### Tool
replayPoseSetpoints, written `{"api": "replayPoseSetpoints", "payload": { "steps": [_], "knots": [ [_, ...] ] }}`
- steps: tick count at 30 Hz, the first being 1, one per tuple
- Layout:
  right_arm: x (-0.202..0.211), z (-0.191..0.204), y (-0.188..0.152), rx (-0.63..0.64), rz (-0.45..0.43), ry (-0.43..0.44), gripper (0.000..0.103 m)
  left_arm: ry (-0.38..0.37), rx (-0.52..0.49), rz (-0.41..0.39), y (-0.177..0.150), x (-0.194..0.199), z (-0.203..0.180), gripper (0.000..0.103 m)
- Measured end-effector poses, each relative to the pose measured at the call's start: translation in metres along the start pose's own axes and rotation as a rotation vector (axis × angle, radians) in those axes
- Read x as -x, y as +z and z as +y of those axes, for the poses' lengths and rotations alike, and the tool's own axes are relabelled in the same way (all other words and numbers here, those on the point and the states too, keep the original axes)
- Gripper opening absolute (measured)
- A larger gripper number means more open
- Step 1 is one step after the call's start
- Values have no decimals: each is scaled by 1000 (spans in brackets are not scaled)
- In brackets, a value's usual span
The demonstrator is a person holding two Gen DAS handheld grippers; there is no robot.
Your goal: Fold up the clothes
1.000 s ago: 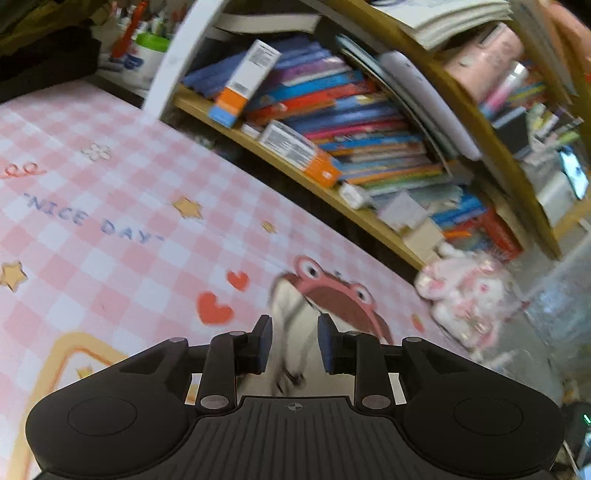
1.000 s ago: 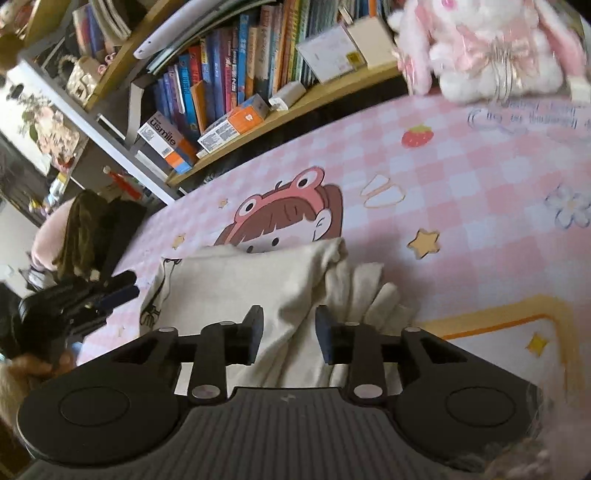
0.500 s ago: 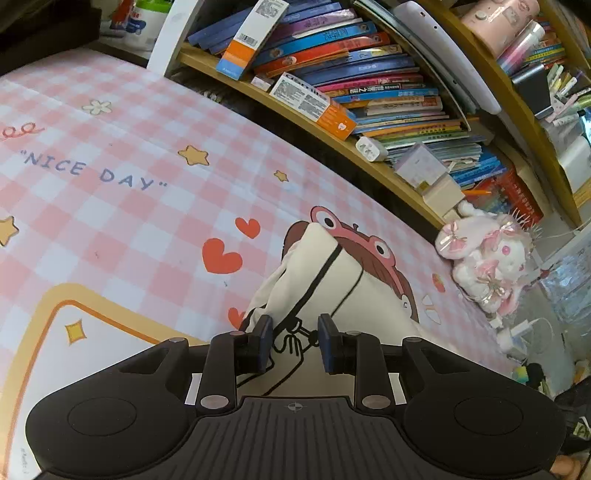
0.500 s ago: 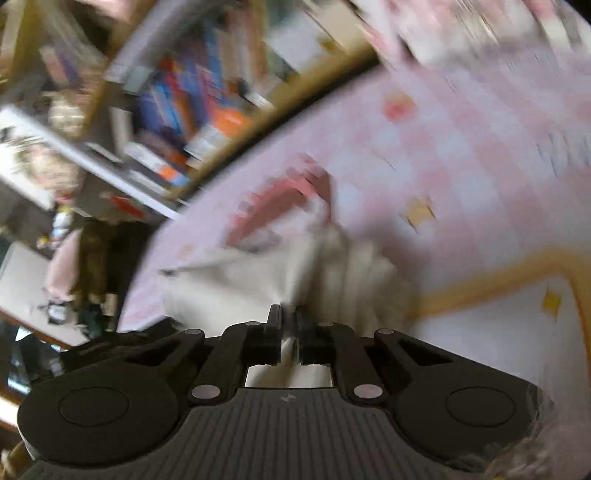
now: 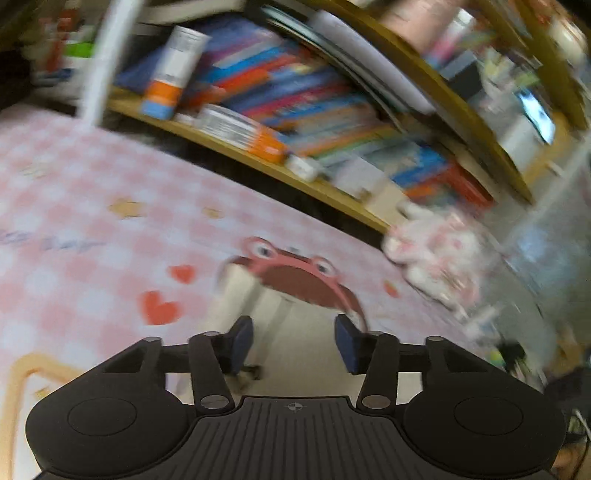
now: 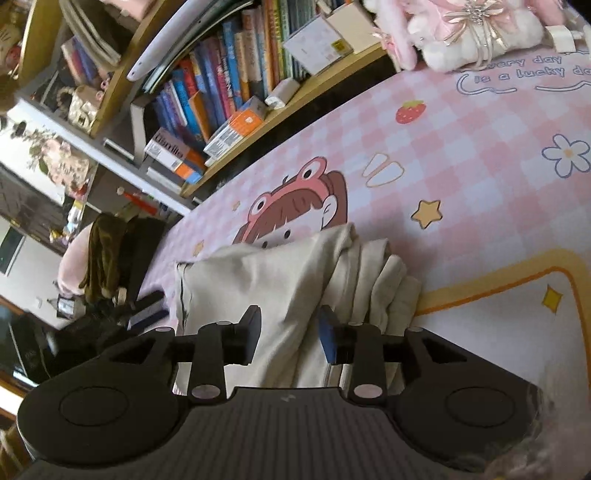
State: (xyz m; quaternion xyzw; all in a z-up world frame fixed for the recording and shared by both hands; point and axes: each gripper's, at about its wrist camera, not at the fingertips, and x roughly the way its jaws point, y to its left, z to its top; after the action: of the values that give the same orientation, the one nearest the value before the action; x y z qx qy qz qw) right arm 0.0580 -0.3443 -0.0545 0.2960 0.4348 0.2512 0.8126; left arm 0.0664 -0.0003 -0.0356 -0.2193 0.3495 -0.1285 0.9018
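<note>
A cream garment (image 6: 266, 273) with a black line drawing lies partly folded on the pink checked mat (image 6: 461, 155); bunched pleats sit at its right edge. My right gripper (image 6: 290, 314) hovers over its near part. The jaws are opening, with cloth lying between them, and the pads do not press it. The left wrist view is blurred by motion. There the left gripper (image 5: 293, 325) is over the same cream garment (image 5: 240, 295). Its jaws are opening wide, with cloth below the gap and not pinched.
A wooden bookshelf (image 6: 229, 92) crammed with books and boxes runs along the mat's far edge. A pink and white plush toy (image 6: 461, 33) sits at the far right corner. Dark clothing on a chair (image 6: 110, 254) stands off the left side.
The right jaws closed tight on the cloth half a second ago and have now parted. The left jaws have spread wider, and the left view has swung and blurred.
</note>
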Motion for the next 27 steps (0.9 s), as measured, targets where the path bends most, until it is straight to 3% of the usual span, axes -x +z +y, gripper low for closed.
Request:
{"api": "replayPoseSetpoints", "payload": {
  "steps": [2,4,7,8,9,12,15,21,23,25,27],
  "knots": [
    [2,4,-4,17,-1,21,32,-8,-31,45,1,-13,-2,38],
    [0,10,-8,41,4,22,32,6,8,47,4,-20,10,38],
    [-10,19,-12,82,21,-60,30,21,73,40,9,-26,29,39],
    [-14,19,-13,81,24,-97,20,20,95,31,12,-25,36,39],
    [-14,19,-14,70,16,-116,18,19,103,23,13,-22,40,40],
    [-10,19,-16,36,-19,-160,17,20,115,-2,20,-7,52,42],
    [0,24,-20,14,-63,-204,24,12,134,-16,25,9,64,44],
    [16,39,-30,-7,-136,-302,49,24,36,44,14,28,61,70],
    [19,46,-35,0,-153,-350,71,56,-12,75,8,29,58,72],
    [19,50,-40,1,-159,-390,82,84,-53,117,1,27,56,73],
    [18,54,-46,1,-164,-429,84,90,-70,149,-5,24,57,73]
  ]
}}
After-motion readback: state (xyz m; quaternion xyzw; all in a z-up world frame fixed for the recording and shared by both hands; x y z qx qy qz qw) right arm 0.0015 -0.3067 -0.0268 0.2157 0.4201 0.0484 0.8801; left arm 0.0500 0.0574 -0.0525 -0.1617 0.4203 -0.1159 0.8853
